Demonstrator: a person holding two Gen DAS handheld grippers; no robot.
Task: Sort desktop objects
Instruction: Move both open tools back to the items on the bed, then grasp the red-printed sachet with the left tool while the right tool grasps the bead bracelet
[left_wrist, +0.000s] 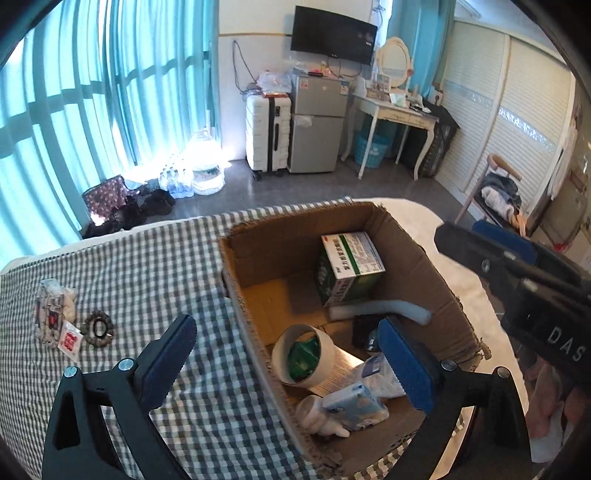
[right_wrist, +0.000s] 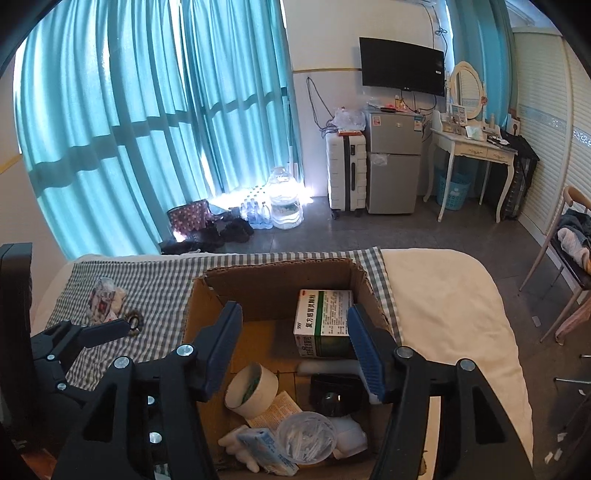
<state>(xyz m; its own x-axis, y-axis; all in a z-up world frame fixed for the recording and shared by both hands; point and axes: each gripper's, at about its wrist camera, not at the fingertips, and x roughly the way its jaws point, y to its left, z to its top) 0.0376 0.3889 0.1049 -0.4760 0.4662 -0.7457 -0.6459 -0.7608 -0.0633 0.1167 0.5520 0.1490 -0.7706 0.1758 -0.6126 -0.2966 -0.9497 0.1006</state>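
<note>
An open cardboard box (left_wrist: 424, 258) (right_wrist: 207, 295) stands on the checked cloth (left_wrist: 155, 266). It holds a green and white medicine box (left_wrist: 351, 266) (right_wrist: 325, 321), a tape roll (left_wrist: 304, 354) (right_wrist: 251, 389), a blue tissue pack (left_wrist: 354, 406) and other small items. On the cloth at the left lie a patterned packet (left_wrist: 51, 306) (right_wrist: 103, 299), a small red sachet (left_wrist: 70, 339) and a beaded ring (left_wrist: 98, 328). My left gripper (left_wrist: 291, 362) is open and empty over the box's near left wall. My right gripper (right_wrist: 295, 347) is open and empty above the box.
The right gripper's black body (left_wrist: 517, 277) shows at the right of the left wrist view; the left gripper (right_wrist: 74, 339) shows at the left of the right wrist view. A white cover (right_wrist: 443, 314) lies right of the box. Beyond are floor, suitcase, fridge and dressing table.
</note>
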